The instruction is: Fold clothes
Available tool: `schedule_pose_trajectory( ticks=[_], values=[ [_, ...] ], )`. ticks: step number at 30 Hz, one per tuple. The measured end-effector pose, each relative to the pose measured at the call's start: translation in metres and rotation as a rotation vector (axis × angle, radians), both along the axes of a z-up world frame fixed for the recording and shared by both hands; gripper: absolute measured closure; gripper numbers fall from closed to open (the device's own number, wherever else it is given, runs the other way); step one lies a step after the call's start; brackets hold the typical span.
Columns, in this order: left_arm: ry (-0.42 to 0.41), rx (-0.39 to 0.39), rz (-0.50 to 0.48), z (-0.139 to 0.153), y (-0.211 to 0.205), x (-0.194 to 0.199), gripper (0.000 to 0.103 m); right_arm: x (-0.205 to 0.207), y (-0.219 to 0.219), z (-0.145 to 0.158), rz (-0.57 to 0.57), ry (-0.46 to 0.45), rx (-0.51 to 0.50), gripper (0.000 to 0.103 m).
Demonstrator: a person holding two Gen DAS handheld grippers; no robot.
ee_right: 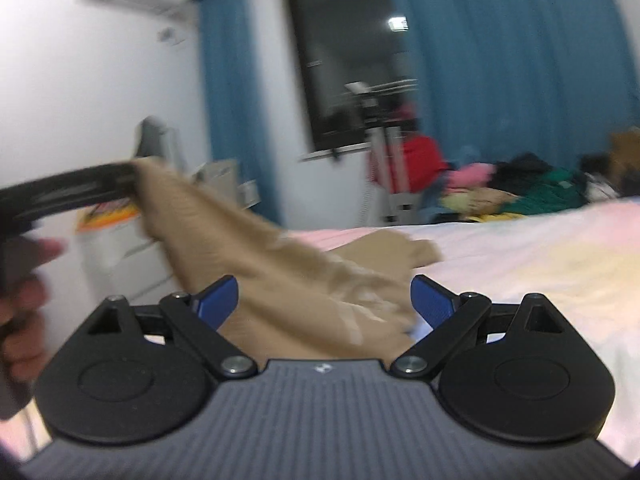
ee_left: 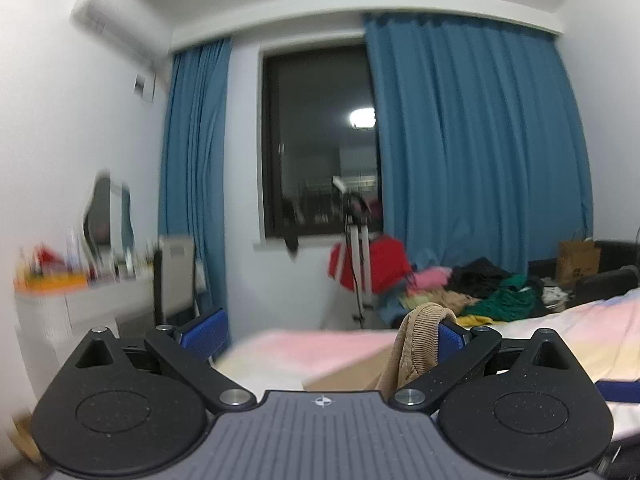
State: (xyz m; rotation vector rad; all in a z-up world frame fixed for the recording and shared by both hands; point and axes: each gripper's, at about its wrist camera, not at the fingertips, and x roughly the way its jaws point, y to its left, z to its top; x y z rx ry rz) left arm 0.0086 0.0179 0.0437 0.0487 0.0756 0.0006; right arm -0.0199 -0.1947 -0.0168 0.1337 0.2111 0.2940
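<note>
- Two grippers, both with jaws spread wide. Your left gripper (ee_left: 332, 334) pinches nothing: the ribbed hem of the tan garment (ee_left: 420, 344) is only hooked over the right-hand blue finger (ee_left: 450, 338), draped rather than clamped.
- Your right gripper (ee_right: 324, 300) also has a wide gap between its blue pads. The tan garment (ee_right: 288, 280) passes through that gap and under the tool, but neither pad presses on it.
- Handling, as a judgement: light, soft knit, no stiffness. It sags wherever unsupported and should slide off a finger easily. Not fragile, though loops could snag on the linkage.
- Where to take hold: the ribbed hem or a seam corner. The thicker edge gives the pads more to bite on than the thin body cloth.
- Location: the garment rises from near the bed's (ee_right: 520, 264) left edge up toward the left tool; the rest lies crumpled on the pastel sheet by that edge.
- Left wrist view only: the hooked hem seen close, plus a sharper look at the pile of clothes (ee_left: 480, 292) past the bed's far edge.
- Right wrist view only: the whole span of the garment, the left tool's dark arm (ee_right: 68, 192) at its raised end, and your hand (ee_right: 24, 320) at the frame's left. This view is motion-blurred; fine folds cannot be read.
</note>
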Motion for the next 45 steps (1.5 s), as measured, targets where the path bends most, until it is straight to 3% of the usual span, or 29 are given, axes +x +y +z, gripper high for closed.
schedule_pose_trajectory(
  ticks=[4,12,16,20,24,26,31,34,39,41,45],
  values=[
    [0.057,-0.068,-0.031,-0.018,0.019,0.010,0.001,0.010,0.030,-0.016,0.045,0.054,-0.088,0.008],
    [0.145,-0.062,-0.070,-0.061,0.037,0.040,0.001,0.049,0.085,-0.045,0.065,0.189,-0.165,0.008],
    [0.193,-0.123,-0.044,-0.066,0.055,0.061,0.001,0.056,0.081,-0.049,-0.018,0.197,-0.153,0.008],
    [0.252,-0.189,-0.042,-0.066,0.073,0.073,0.001,0.063,0.055,-0.047,-0.167,0.221,-0.057,0.008],
    [0.323,-0.178,-0.077,-0.078,0.070,0.076,0.001,0.070,0.023,-0.040,-0.286,0.253,0.054,0.008],
    [0.346,-0.156,-0.075,-0.083,0.065,0.077,0.000,0.068,0.013,-0.036,-0.331,0.221,0.054,0.008],
    [0.384,0.060,-0.043,-0.101,0.035,0.072,0.000,0.058,-0.015,-0.015,-0.433,0.130,0.069,0.008],
    [0.383,0.130,-0.043,-0.108,0.022,0.066,0.000,0.054,-0.033,-0.006,-0.469,0.100,0.093,0.008],
    [0.269,0.058,0.035,-0.091,0.033,0.055,0.000,0.053,-0.035,0.000,-0.453,0.074,0.062,0.008],
    [0.219,-0.003,0.060,-0.079,0.045,0.050,0.000,0.058,-0.030,-0.002,-0.431,0.112,0.024,0.008],
    [0.181,-0.094,0.089,-0.059,0.071,0.048,0.000,0.078,-0.014,-0.021,-0.355,0.272,-0.090,0.008]
  ],
)
